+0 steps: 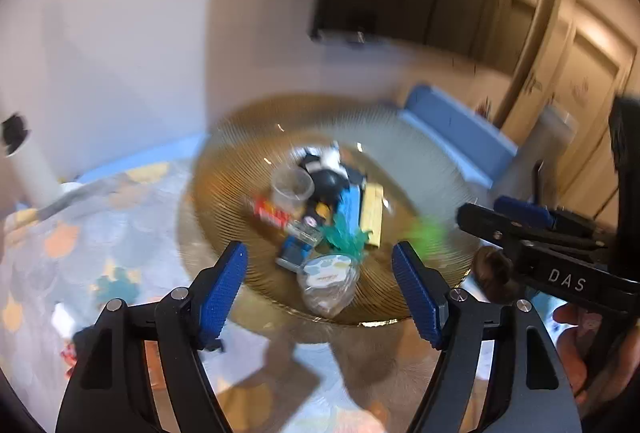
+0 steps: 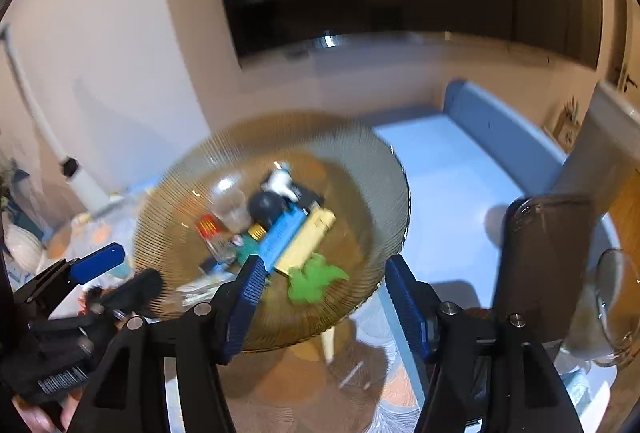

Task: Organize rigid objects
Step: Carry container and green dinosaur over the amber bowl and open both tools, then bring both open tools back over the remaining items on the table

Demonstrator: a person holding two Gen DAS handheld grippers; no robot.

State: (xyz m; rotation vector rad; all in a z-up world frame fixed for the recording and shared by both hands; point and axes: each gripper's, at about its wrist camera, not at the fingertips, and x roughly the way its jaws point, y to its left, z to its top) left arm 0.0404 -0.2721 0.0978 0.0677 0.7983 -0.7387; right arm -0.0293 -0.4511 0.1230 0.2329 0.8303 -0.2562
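A ribbed amber glass bowl (image 1: 224, 169) stands on the patterned table and holds several small items: a clear cup (image 1: 292, 189), a yellow box (image 1: 372, 217), a blue box (image 1: 350, 205), a black-and-white figure (image 1: 324, 165) and a sealed round tub (image 1: 328, 281). My left gripper (image 1: 320, 285) is open and empty just above the bowl's near rim. My right gripper (image 2: 324, 293) is open and empty over the bowl (image 2: 360, 153), and a green toy (image 2: 314, 281) lies between its fingers. The right gripper also shows in the left wrist view (image 1: 520, 221).
A dark tumbler (image 2: 540, 265) and a clear glass (image 2: 618, 305) stand at the right. A blue bench (image 2: 460, 169) lies beyond the bowl. A white pipe (image 1: 28, 161) runs down the wall at the left. The left gripper's finger (image 2: 96, 265) shows at the left.
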